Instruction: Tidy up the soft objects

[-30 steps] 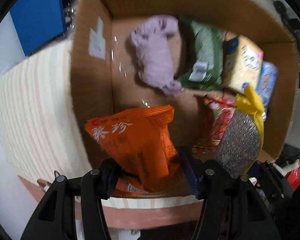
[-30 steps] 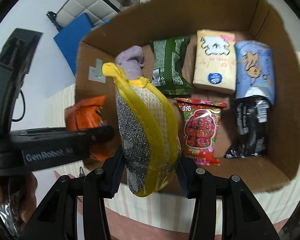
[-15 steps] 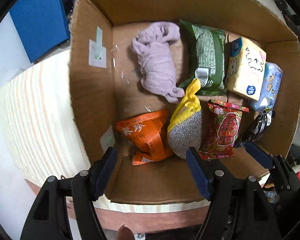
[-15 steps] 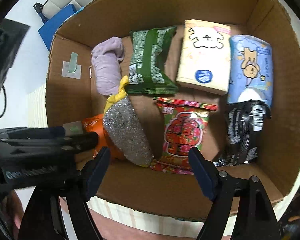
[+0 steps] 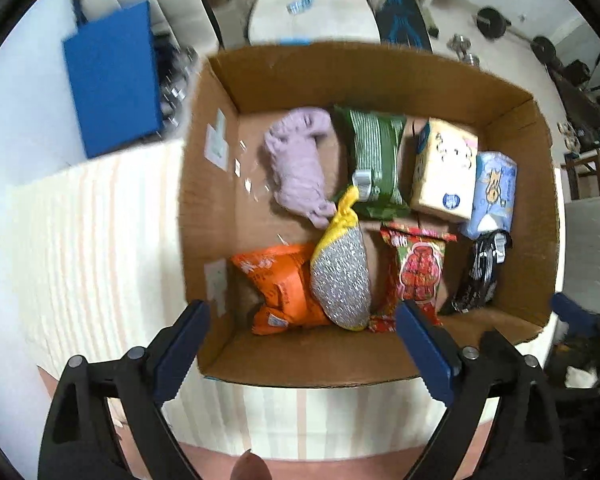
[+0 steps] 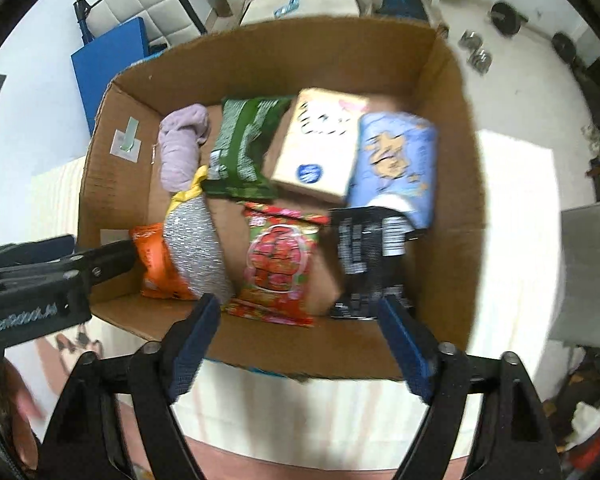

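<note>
Apparently near done: cardboard box (image 5: 380, 76) holds orange packet (image 5: 278, 284), silver scrubber (image 5: 342, 276), six other soft items; left gripper (image 5: 300, 334), right gripper (image 6: 298, 330) both spread, empty; nothing loose visible outside.

Your left gripper (image 5: 302, 344) has black triangulated plastic arms, round grey screws at the joints and flat blue pads (image 5: 182, 346). Your right gripper (image 6: 298, 346) has the same build. In the right view, the left gripper's black side carries blurred white lettering. A fingertip (image 5: 252, 466) shows bare skin.

A cardboard box (image 5: 216, 184) sits on the pale striped table (image 5: 92, 240).
</note>
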Demonstrator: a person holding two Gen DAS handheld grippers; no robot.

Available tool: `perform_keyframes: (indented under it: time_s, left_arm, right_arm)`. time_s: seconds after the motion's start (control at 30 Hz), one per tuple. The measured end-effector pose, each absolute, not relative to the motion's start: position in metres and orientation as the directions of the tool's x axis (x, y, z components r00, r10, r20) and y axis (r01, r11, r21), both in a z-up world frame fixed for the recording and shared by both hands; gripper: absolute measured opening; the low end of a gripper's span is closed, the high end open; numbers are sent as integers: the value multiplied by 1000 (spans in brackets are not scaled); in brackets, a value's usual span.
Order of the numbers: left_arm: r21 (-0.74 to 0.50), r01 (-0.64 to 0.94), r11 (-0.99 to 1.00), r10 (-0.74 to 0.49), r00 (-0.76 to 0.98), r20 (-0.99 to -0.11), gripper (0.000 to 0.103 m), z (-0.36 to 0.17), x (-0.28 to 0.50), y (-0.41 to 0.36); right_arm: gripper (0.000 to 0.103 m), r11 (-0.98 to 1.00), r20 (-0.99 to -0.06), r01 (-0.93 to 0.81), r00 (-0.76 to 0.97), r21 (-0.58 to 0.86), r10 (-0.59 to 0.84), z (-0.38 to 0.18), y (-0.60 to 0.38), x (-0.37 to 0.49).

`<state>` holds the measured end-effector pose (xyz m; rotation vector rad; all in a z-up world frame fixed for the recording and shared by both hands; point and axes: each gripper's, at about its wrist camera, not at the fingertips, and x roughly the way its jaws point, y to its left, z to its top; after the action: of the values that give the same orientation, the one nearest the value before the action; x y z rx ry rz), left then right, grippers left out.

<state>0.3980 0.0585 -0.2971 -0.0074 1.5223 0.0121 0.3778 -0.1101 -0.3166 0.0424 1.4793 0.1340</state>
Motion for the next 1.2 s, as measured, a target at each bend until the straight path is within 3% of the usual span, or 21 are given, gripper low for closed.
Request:
perform_keyframes:
  time_s: [0.1,0.6,1.2]
  left_arm:
    - [4,-20,1000,6,102,-995,102,-288,391,60]
    - [30,-46,998,40,231,-972,102,-255,358,47]
    - [-9,-69,998,23,460,-888,102,-125,208,36]
  right_arm:
    - [103,995,-989,-69,125,67,76,-309,-120,372]
    - [103,999,-982,-22,187,31,35,-287,-143,353]
    - [103,996,-897,-49,432,75,89,-145,-159,219]
